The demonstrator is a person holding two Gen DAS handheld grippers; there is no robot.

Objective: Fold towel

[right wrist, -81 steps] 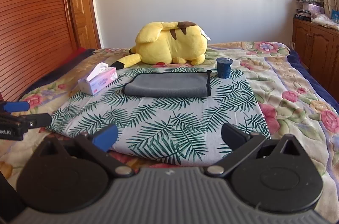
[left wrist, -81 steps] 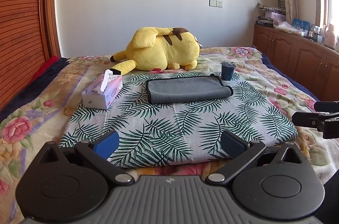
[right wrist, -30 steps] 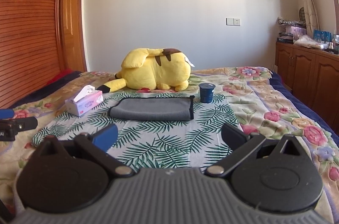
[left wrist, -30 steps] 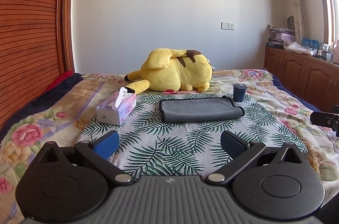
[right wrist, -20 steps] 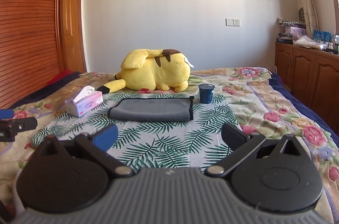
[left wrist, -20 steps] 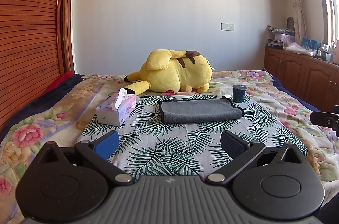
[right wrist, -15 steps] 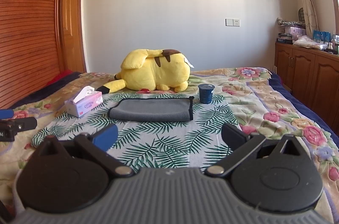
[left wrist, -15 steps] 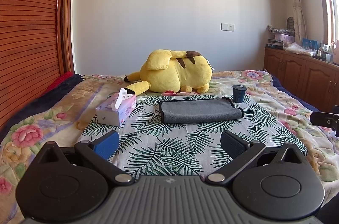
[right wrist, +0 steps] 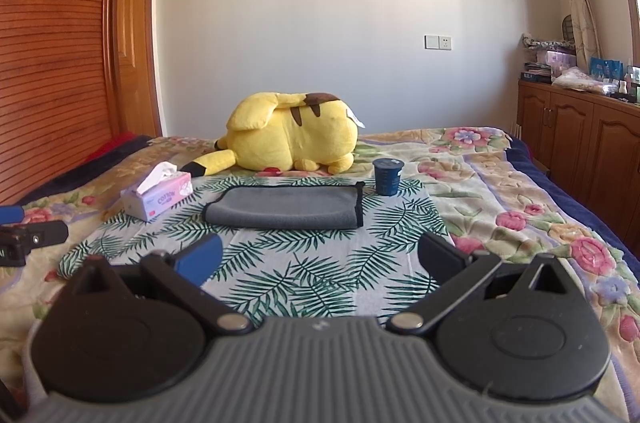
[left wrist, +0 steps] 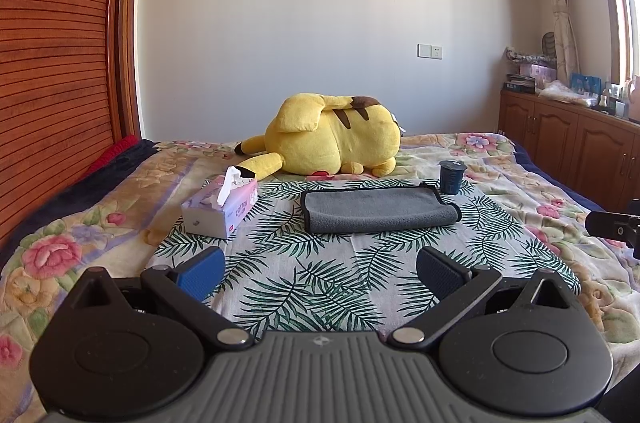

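A grey towel (left wrist: pixel 376 209) lies folded into a flat rectangle on a palm-leaf cloth (left wrist: pixel 320 263) on the bed; it also shows in the right wrist view (right wrist: pixel 284 207). My left gripper (left wrist: pixel 318 273) is open and empty, held above the near edge of the cloth, well short of the towel. My right gripper (right wrist: pixel 318 259) is open and empty, also near the cloth's front edge. Each gripper's tip shows at the side of the other's view: the right (left wrist: pixel 612 225), the left (right wrist: pixel 32 239).
A tissue box (left wrist: pixel 220 207) stands left of the towel. A dark blue cup (left wrist: pixel 451 177) stands at its far right corner. A yellow plush toy (left wrist: pixel 332 137) lies behind. Wooden cabinets (left wrist: pixel 568 139) line the right wall; a wooden headboard (left wrist: pixel 52 63) is at left.
Since 2.7 s ago both grippers have pulled back and tilted up, so the towel looks farther off. Over the last second nothing has visibly moved.
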